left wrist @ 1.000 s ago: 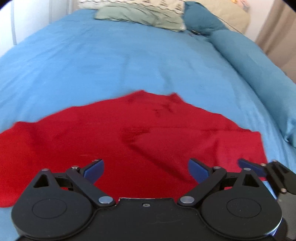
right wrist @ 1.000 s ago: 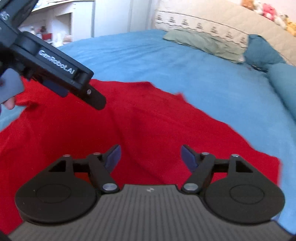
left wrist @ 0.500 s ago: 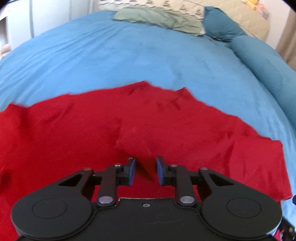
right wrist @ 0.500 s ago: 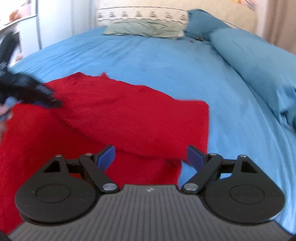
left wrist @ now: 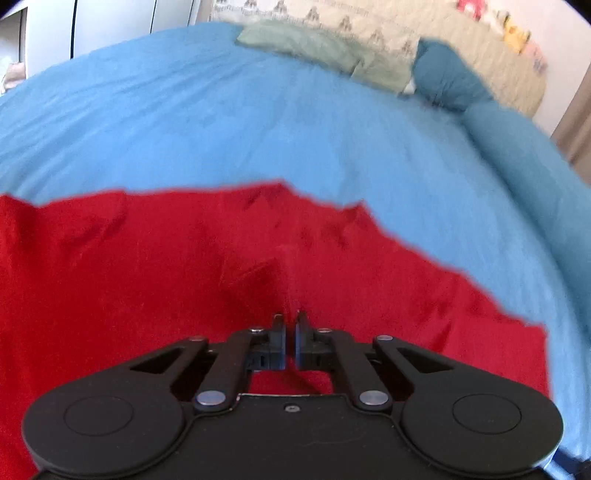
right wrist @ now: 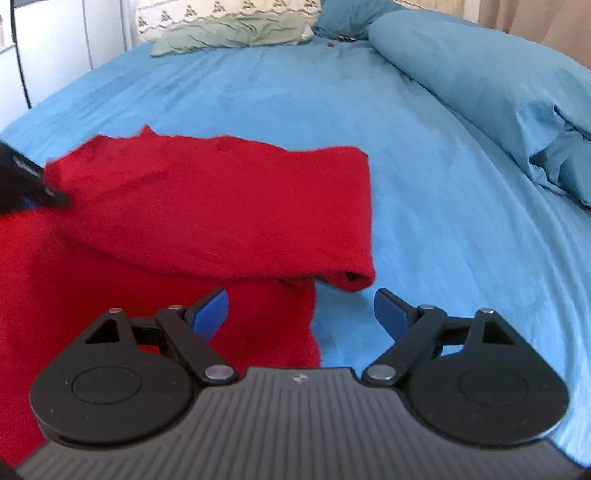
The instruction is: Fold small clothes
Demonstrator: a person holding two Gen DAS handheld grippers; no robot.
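Red garment (right wrist: 207, 206) spread on the bed (right wrist: 424, 155). Left gripper (left wrist: 290, 326) fingers clamped on a raised pinch of cloth; right gripper (right wrist: 301, 312) fingers apart, the folded sleeve end just ahead.

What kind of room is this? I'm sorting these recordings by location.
Most likely a bedroom: a bed under a blue sheet, a green pillow by the headboard, and a rolled teal duvet.

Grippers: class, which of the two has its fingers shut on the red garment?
The left gripper: its fingers pinch a raised fold of the red garment. The right gripper stands wide open, holding nothing.
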